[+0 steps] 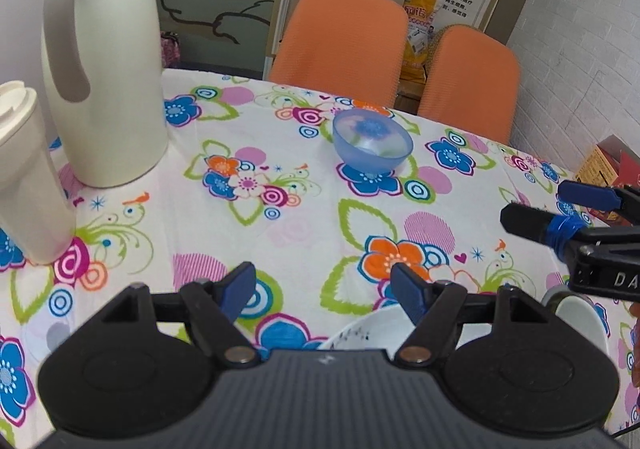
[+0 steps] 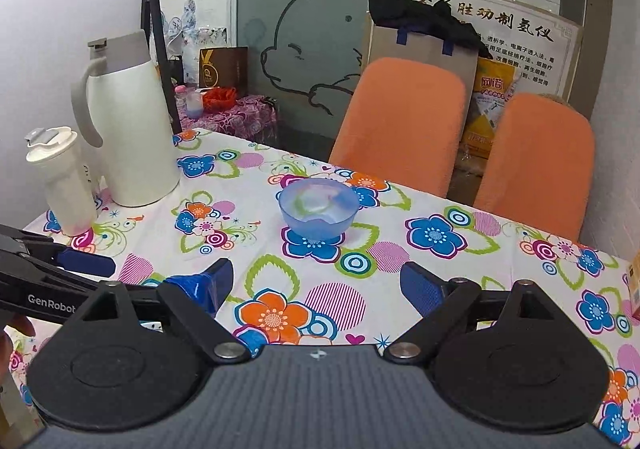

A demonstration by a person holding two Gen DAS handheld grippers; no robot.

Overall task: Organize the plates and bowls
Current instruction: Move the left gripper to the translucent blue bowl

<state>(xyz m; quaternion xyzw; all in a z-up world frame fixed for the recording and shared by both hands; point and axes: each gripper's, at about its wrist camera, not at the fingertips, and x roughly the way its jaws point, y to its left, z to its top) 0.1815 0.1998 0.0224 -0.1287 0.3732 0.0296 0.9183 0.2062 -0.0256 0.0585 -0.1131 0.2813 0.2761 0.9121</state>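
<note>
A translucent blue bowl (image 1: 372,140) stands upright on the flowered tablecloth, far from both grippers; it also shows in the right wrist view (image 2: 317,210). My left gripper (image 1: 323,291) is open and empty above the cloth. A white dish with dark markings (image 1: 366,331) lies just under and behind its right finger, mostly hidden. A white cup or bowl (image 1: 580,319) shows at the right, partly hidden. My right gripper (image 2: 317,285) is open and empty. It appears in the left wrist view (image 1: 536,205) at the right, open.
A tall white thermos jug (image 1: 108,73) and a white lidded tumbler (image 1: 24,173) stand at the left of the table. Two orange chairs (image 1: 344,45) stand behind the far edge. A red and yellow box (image 1: 608,169) sits at the right edge.
</note>
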